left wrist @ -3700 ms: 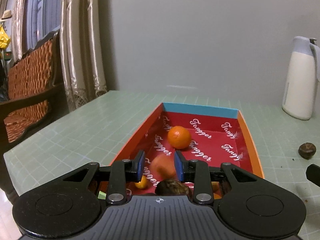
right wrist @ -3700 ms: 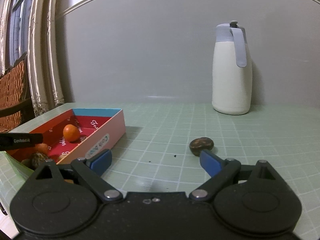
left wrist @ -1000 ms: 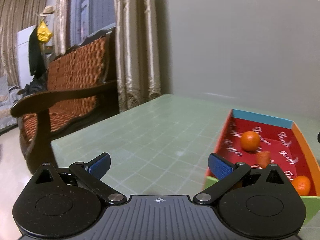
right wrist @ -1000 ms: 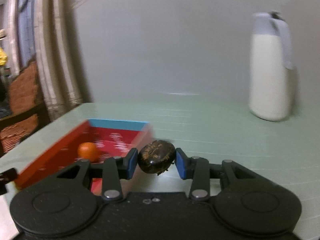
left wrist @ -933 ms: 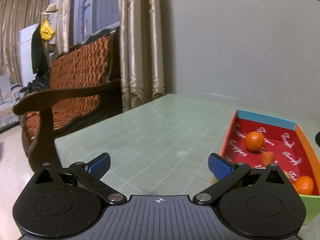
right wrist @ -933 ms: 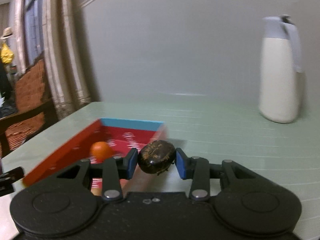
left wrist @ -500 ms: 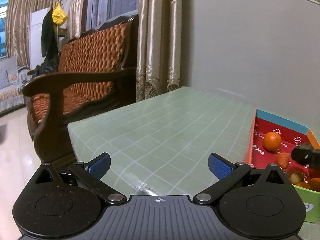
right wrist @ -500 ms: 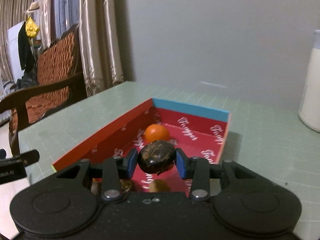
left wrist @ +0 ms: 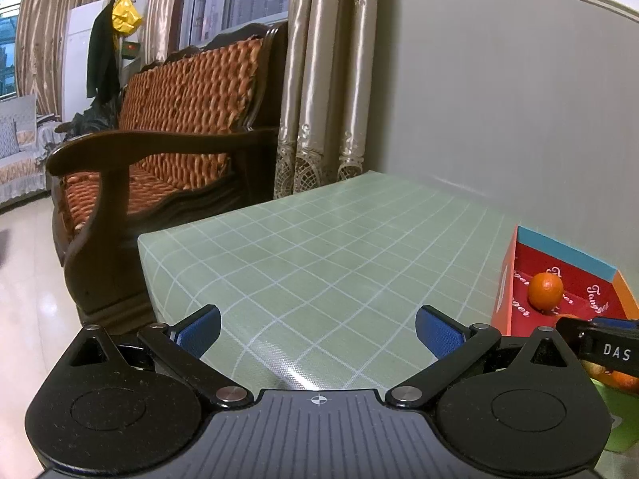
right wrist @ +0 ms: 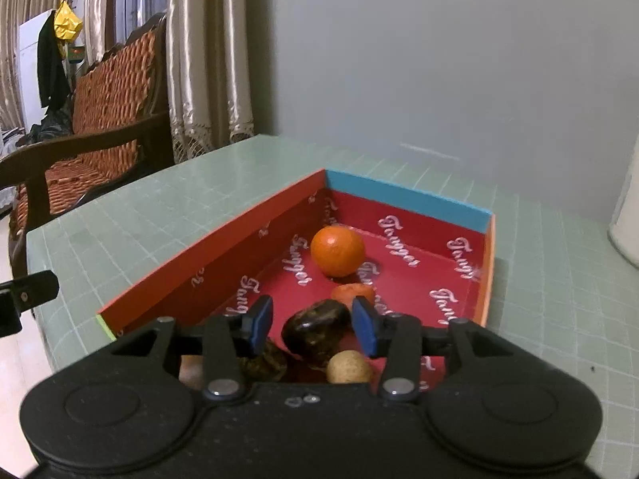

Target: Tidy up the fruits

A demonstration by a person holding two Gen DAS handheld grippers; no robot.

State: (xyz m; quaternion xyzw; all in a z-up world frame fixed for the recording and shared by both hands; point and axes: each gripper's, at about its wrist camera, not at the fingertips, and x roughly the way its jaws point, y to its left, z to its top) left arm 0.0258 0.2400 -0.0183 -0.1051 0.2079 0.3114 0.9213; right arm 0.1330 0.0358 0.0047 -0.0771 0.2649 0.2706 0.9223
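The red box (right wrist: 207, 251) with a blue far wall holds an orange (right wrist: 338, 251), a small orange-red fruit (right wrist: 351, 292), a tan round fruit (right wrist: 348, 366) and a dark fruit (right wrist: 261, 361). My right gripper (right wrist: 312, 322) is over the box's near end, its jaws parted. The dark brown fruit (right wrist: 315, 331) sits between the pads with gaps on both sides. My left gripper (left wrist: 317, 327) is wide open and empty over the table, left of the box (left wrist: 505, 279). The orange (left wrist: 545, 290) shows there too.
A green gridded table (left wrist: 319, 247) carries the box. A wooden sofa (left wrist: 159, 151) with orange cushions stands left of the table, with curtains (left wrist: 319, 80) behind. A white jug's edge (right wrist: 627, 207) is at the far right. The right gripper's tip (left wrist: 599, 349) shows in the left wrist view.
My right gripper has opened and let go of the dark brown fruit, which has dropped lower over the box. My left gripper has swung further left, away from the box.
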